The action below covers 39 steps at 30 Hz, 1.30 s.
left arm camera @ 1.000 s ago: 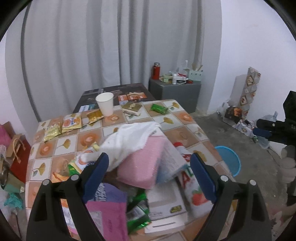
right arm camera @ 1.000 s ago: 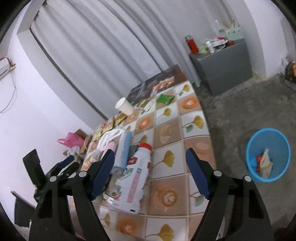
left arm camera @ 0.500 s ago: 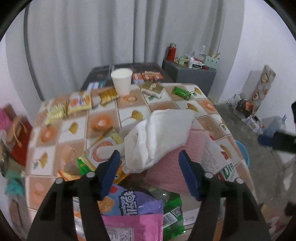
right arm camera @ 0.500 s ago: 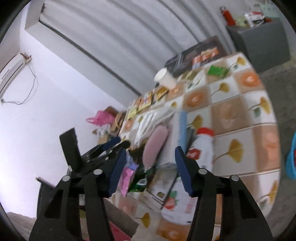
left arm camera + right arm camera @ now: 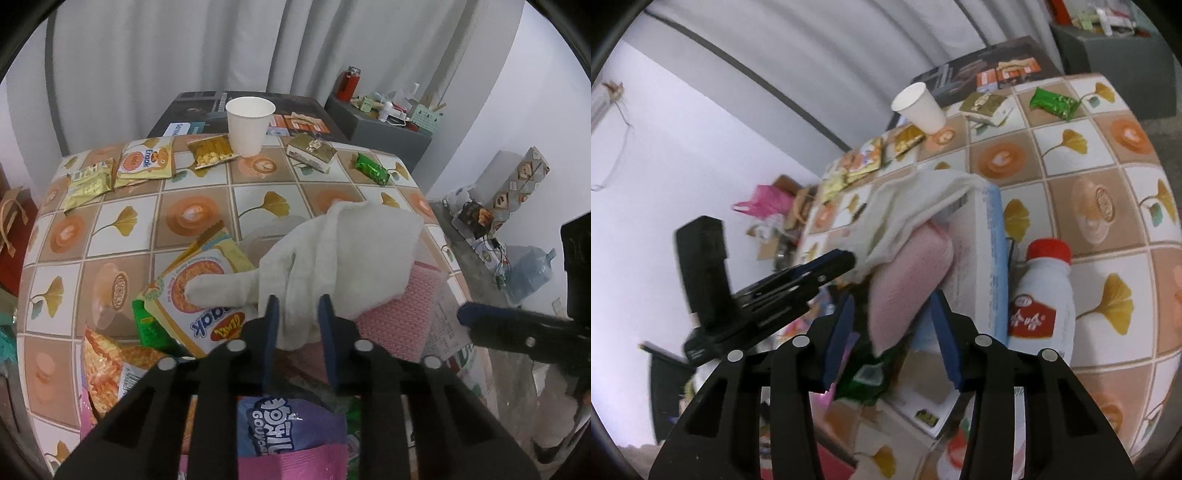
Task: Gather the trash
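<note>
A heap of trash lies on the near part of the tiled table (image 5: 192, 218). A white cloth (image 5: 354, 251) is draped over a pink cloth (image 5: 406, 321). My left gripper (image 5: 298, 317) is closing, and both pads pinch the white cloth's near edge. The same gripper shows from the side in the right wrist view (image 5: 846, 258). My right gripper (image 5: 892, 325) is also closing, with the pink cloth's (image 5: 908, 280) hanging end between its fingers. The right pad touches it and a gap shows at the left pad. A noodle packet (image 5: 207, 295) lies under the white cloth.
A white bottle with a red cap (image 5: 1041, 306) and a pale blue box (image 5: 990, 258) lie beside the pink cloth. At the far end are a paper cup (image 5: 249, 123), a green wrapper (image 5: 371, 170) and several snack packets (image 5: 144, 162). A purple packet (image 5: 288, 424) lies beneath my left gripper.
Both grippers came in over the heap and their jaws narrowed. The left took hold of the white cloth's edge. The right swung from the bottle to straddle the pink cloth.
</note>
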Tool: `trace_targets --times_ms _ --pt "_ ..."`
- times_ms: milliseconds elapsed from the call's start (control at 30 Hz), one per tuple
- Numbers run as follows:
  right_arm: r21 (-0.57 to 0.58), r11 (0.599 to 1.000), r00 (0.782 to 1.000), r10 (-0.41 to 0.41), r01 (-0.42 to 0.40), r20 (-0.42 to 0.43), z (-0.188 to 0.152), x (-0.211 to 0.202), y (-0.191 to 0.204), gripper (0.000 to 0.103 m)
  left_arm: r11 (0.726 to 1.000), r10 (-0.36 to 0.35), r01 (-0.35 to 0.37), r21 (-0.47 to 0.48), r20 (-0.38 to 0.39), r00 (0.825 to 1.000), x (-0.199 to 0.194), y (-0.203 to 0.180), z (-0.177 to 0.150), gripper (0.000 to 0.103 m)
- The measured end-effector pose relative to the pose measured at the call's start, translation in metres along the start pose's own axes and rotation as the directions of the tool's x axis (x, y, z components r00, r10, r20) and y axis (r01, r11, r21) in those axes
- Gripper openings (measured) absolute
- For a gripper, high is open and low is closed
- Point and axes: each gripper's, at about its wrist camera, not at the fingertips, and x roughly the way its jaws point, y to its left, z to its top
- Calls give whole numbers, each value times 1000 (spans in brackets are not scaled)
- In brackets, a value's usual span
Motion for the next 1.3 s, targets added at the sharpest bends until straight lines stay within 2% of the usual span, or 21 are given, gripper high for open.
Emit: trace_targets --times_ms 167,500,767,933,1000,1033,1300 --pt "-11 997 997 -81 81 17 6 10 1 43 1000 -10 10 15 0 1000 0 2 -2 15" --pt "-1 991 991 -132 132 21 13 29 3 42 999 -36 37 24 -14 999 6 0 -8 13" --pt "42 992 992 -124 122 36 15 30 -4 26 998 -52 53 31 -27 998 12 -3 -11 13" --pt "53 992 992 -115 112 52 17 28 -8 20 998 -60 60 31 -29 998 13 -2 -12 13" --pt "56 992 992 -113 110 57 17 27 -8 13 998 -61 61 30 -28 998 13 -2 -12 12" --pt "57 993 992 -111 107 61 17 26 -9 0 998 -60 60 30 -25 998 13 -2 -12 12" --pt "76 995 995 -66 60 80 18 18 -14 0 998 -66 66 15 30 997 0 -1 -4 6"
